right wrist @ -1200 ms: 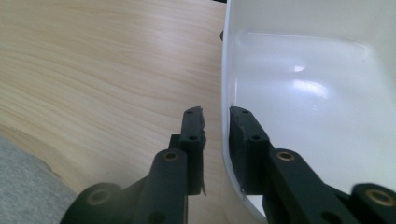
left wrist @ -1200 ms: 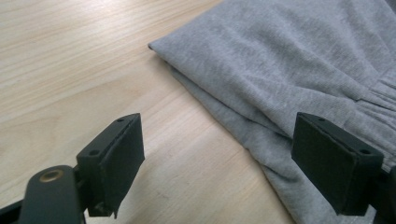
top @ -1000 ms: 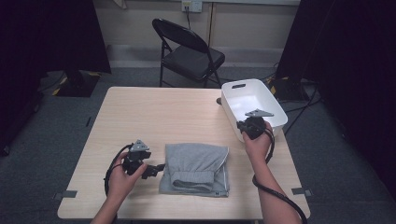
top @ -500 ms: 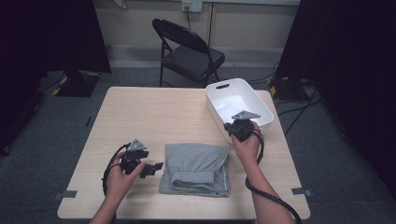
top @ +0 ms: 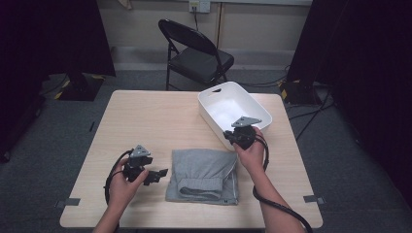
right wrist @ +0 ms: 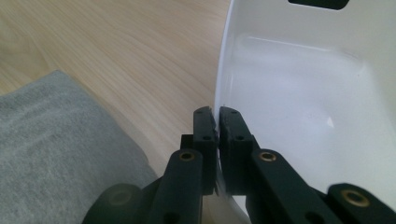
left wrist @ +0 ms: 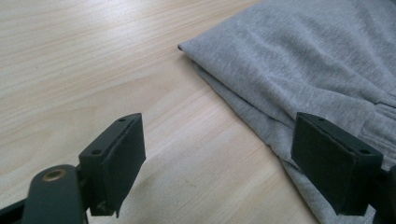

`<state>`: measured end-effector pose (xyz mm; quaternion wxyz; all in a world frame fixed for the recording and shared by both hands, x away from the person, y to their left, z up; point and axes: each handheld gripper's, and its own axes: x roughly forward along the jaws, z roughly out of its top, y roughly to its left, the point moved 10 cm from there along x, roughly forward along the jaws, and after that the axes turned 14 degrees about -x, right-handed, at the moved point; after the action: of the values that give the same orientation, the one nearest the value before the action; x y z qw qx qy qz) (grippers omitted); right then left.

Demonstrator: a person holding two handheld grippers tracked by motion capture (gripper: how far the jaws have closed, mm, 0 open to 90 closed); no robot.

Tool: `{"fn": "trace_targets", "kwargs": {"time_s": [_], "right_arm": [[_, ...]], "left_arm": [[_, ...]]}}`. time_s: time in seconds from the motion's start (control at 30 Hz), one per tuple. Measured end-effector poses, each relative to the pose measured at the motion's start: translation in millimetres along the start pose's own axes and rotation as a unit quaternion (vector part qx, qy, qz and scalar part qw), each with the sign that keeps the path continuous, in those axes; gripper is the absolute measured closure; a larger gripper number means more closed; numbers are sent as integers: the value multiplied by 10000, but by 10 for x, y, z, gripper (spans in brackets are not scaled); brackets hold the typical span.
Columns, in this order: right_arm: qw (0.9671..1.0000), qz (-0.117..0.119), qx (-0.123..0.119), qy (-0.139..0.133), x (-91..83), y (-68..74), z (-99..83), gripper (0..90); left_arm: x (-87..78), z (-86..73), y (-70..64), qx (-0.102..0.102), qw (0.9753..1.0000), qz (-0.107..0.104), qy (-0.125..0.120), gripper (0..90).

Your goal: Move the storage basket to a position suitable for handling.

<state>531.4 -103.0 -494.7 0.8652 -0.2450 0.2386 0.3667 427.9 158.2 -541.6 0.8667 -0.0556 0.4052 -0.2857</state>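
Observation:
A folded grey garment [top: 204,172] lies near the table's front edge, right of centre. My left gripper [top: 160,174] rests just left of it, open, with the cloth's edge [left wrist: 303,60] ahead of its jaws [left wrist: 219,163] and nothing between them. A white plastic bin [top: 212,121] sits on the table behind the garment, angled. My right gripper [top: 229,136] is at the bin's near rim; its jaws [right wrist: 217,126] are shut on the thin white wall [right wrist: 303,93], with the garment [right wrist: 56,140] just to their left.
The light wooden table [top: 145,121] has bare surface at its left and back. A black folding chair [top: 199,53] stands behind the table. Black cables trail from both grippers over the front edge.
The right gripper has dragged the white bin leftward and toward the garment, turning it. The left gripper has stayed beside the garment.

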Motion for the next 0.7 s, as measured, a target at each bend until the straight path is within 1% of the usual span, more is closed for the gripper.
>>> {"fn": "trace_targets", "kwargs": {"time_s": [0.07, 0.1, 0.13, 0.17, 0.2, 0.23, 0.3, 0.33, 0.37, 0.4, 0.43, 0.47, 0.5, 0.53, 0.57, 0.63, 0.7], "right_arm": [[10000, 31, 54, -14, -1, 4, 0, 850], [9999, 40, 150, -21, -6, 2, -4, 817], [9998, -36, 216, 11, -15, -15, -18, 750], [9996, -57, 294, -2, -25, -20, -20, 726], [9991, -117, 406, -37, -52, -29, -18, 681], [9989, -237, 417, 11, -79, -51, -23, 616], [9977, -318, 591, -47, -165, -86, -3, 587], [9974, -409, 596, -30, -203, -113, -1, 554], [9965, -462, 688, -99, -253, -142, 19, 562], [9958, -508, 759, -98, -305, -171, 23, 546], [9946, -640, 818, -62, -369, -224, 19, 521], [9938, -661, 891, -114, -405, -246, 26, 526], [9924, -756, 968, -88, -461, -290, 11, 516], [9914, -856, 993, -42, -490, -322, -7, 494], [9900, -911, 1075, -22, -516, -350, -27, 497], [9866, -1117, 1188, 70, -558, -415, -84, 475], [9854, -1151, 1251, 109, -560, -434, -114, 462]], "left_arm": [[-2, 1, 4, -5, 10000, 12, -7, 175], [-3, -1, 7, -6, 10000, 15, 4, 175], [-5, -1, 10, -13, 10000, 22, 2, 175], [-9, 0, 14, -11, 10000, 36, -4, 175], [-10, 0, 13, -14, 10000, 36, -5, 175], [-12, 1, 10, -5, 10000, 40, -5, 175], [-15, 4, 1, 10, 10000, 43, -3, 175], [-14, 10, -9, 2, 10000, 34, -32, 175], [-16, 11, -12, 51, 10000, 39, -21, 174], [-16, 13, -21, 43, 10000, 35, -30, 175], [-17, 15, -25, 38, 10000, 39, -45, 175], [-20, 12, -26, 44, 10000, 48, -38, 175], [-26, 14, -23, 52, 10000, 53, -38, 175], [-30, 15, -24, 43, 10000, 49, -48, 175], [-34, 10, -28, 53, 10000, 40, -30, 174], [-41, 13, -28, 57, 9999, 61, -56, 173], [-46, 15, -32, 73, 9999, 41, -61, 172]]}}
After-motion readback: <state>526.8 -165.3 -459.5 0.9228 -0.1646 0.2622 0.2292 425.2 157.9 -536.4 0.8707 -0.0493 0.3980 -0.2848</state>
